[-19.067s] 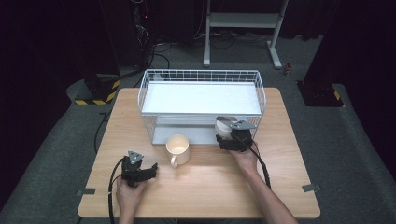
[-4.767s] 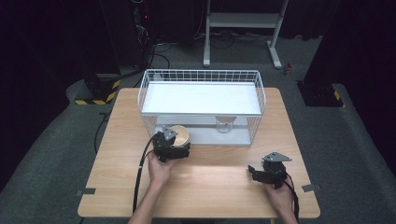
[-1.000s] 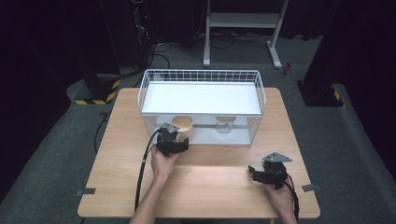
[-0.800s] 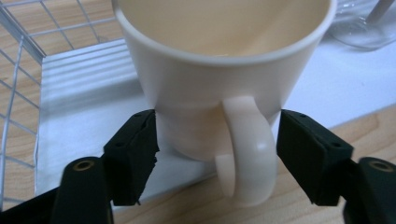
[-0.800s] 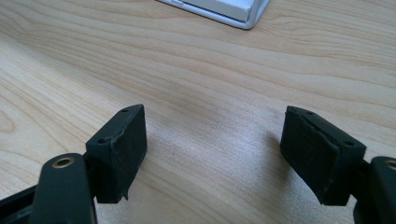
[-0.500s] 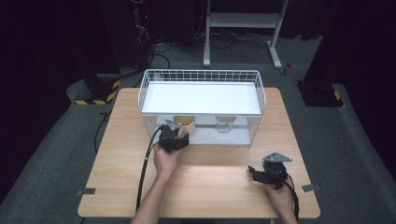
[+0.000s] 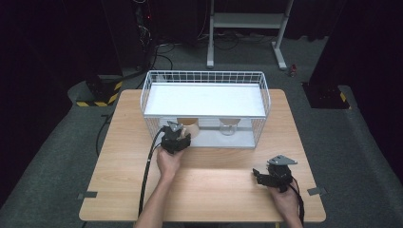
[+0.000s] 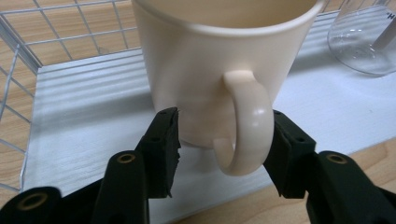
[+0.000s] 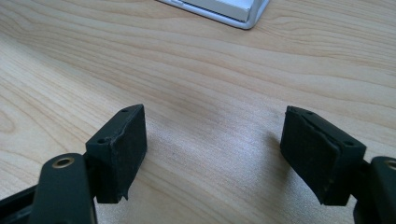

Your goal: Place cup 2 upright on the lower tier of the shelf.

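A cream mug [image 8: 219, 56] stands on the white lower shelf [image 8: 84, 121] of a wire rack, its handle [image 8: 247, 121] toward me. It also shows under the rack's upper shelf [image 7: 204, 99] as the mug [image 7: 189, 124]. My left gripper [image 8: 225, 119] straddles the handle. Its jaws have just been closing; the right pad touches the handle and the left pad stands off it. From above, the left gripper [image 7: 180, 136] sits at the rack's front edge. My right gripper [image 9: 215, 116] hangs open over bare wood, and the right gripper [image 7: 259, 174] is at the table's front right.
A clear glass vessel [image 7: 228, 127] stands on the same lower shelf to the mug's right, also seen as glass [image 8: 364, 37]. The wire rack [image 7: 263, 95] takes up the back of the wooden table [image 7: 214, 190]. A cable [image 7: 147, 175] trails from the left gripper.
The left gripper has edged slightly toward the rack and the mug sits a little deeper under the upper shelf. The right hand has stayed where it was.
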`<action>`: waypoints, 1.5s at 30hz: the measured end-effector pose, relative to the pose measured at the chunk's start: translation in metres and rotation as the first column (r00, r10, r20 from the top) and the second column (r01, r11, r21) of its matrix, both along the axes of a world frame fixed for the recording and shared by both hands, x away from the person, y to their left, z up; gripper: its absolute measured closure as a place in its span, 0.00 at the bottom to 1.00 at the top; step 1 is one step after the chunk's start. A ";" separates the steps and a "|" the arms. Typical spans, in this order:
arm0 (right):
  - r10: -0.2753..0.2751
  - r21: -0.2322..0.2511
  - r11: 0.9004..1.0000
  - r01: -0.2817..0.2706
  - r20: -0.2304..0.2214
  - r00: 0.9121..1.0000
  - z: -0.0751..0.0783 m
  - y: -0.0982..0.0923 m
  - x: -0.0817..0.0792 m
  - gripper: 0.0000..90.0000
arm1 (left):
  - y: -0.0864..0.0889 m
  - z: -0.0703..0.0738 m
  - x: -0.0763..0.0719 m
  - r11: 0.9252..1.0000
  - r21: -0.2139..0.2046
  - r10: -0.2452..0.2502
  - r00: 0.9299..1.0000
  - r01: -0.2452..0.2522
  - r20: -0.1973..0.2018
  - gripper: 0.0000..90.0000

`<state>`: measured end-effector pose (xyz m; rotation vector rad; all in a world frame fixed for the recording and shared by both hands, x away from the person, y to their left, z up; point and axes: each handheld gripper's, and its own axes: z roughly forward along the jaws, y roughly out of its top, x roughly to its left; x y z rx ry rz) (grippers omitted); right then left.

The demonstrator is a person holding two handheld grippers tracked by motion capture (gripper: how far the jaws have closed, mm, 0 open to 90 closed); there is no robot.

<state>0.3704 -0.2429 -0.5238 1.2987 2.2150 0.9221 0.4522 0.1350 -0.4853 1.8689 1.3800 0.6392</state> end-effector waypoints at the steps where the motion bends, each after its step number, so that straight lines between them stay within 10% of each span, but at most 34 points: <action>1: 0.000 0.000 1.000 0.000 0.000 1.000 0.000 0.000 0.000 0.25 | 0.000 0.000 0.000 1.000 -0.005 0.000 1.000 0.000 -0.001 0.57; 45: 0.002 0.000 1.000 -0.002 0.002 1.000 0.000 0.000 0.000 0.25 | 0.000 -0.010 0.023 0.998 -0.044 0.038 0.998 -0.040 -0.050 0.67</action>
